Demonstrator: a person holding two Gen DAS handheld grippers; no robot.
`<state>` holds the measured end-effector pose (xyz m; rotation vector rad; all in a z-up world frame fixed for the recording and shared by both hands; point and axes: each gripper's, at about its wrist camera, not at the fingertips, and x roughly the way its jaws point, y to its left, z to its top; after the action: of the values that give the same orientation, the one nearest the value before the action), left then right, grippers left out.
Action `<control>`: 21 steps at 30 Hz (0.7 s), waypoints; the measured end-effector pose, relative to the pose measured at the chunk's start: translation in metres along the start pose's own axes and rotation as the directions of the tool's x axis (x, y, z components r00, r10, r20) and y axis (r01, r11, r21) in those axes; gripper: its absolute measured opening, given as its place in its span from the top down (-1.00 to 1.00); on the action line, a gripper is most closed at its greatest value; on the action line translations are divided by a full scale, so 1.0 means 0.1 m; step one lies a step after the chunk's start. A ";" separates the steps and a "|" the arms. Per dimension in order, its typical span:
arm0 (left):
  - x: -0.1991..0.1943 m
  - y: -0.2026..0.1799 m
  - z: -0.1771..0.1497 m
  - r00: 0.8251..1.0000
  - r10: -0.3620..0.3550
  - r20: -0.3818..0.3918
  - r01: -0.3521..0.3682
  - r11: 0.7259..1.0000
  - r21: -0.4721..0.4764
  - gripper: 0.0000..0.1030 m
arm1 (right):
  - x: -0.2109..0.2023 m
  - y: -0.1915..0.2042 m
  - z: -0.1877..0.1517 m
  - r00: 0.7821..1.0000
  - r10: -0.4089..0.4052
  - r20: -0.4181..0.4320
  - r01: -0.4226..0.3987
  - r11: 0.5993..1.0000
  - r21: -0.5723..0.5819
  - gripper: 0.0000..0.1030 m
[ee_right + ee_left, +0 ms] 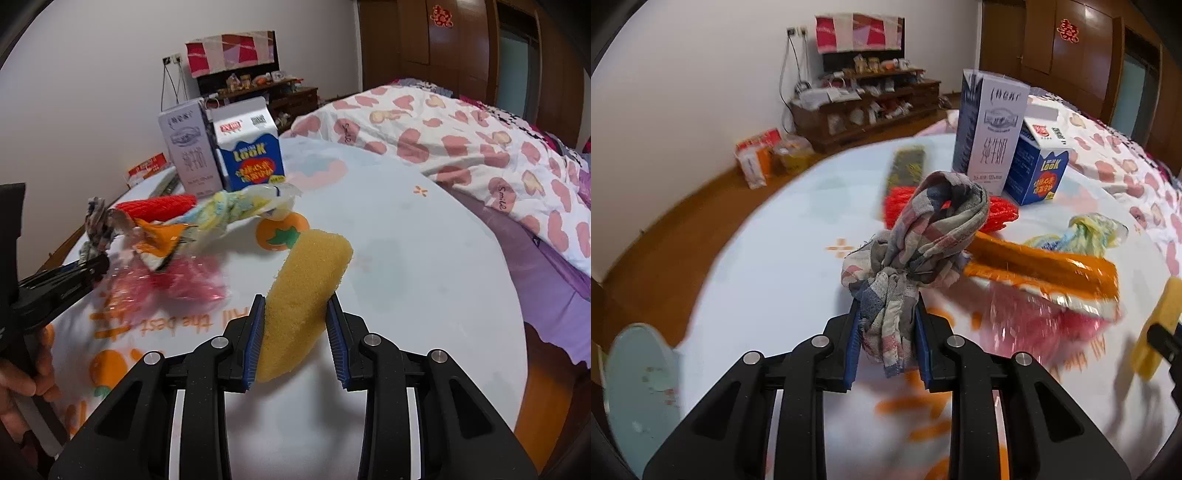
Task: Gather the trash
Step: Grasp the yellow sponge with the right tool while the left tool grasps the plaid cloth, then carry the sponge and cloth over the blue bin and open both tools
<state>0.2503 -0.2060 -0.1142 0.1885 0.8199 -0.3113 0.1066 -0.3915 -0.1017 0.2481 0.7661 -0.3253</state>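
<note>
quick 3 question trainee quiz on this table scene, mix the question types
1. True or false: the left tongs are shut on the checked cloth.
2. What do the right tongs hold? A) yellow sponge B) milk carton C) red net
3. Fill in: the two cartons, the tall grey carton and the blue carton, stand ____ on the table.

Key: 1 true; 2 A; 3 upright
</note>
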 end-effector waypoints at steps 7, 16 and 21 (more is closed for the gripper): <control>-0.52 0.15 -0.30 0.995 0.092 0.028 -0.092 0.995 0.023 0.51 | -0.19 0.19 -0.14 1.000 0.029 0.011 -0.029 0.999 -0.014 0.35; -0.93 0.43 -0.63 0.992 0.121 0.045 -0.121 0.993 0.008 0.50 | -0.42 0.52 -0.33 0.998 0.059 0.012 -0.058 0.996 -0.068 0.35; -1.06 0.57 -0.77 0.994 0.107 0.039 -0.106 0.994 -0.012 0.50 | -0.52 0.71 -0.43 0.997 0.083 0.007 -0.082 0.992 -0.096 0.35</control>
<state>0.1490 -0.1099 -0.0845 0.2157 0.7687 -0.2101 0.0705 -0.3011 -0.0876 0.1874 0.7562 -0.2114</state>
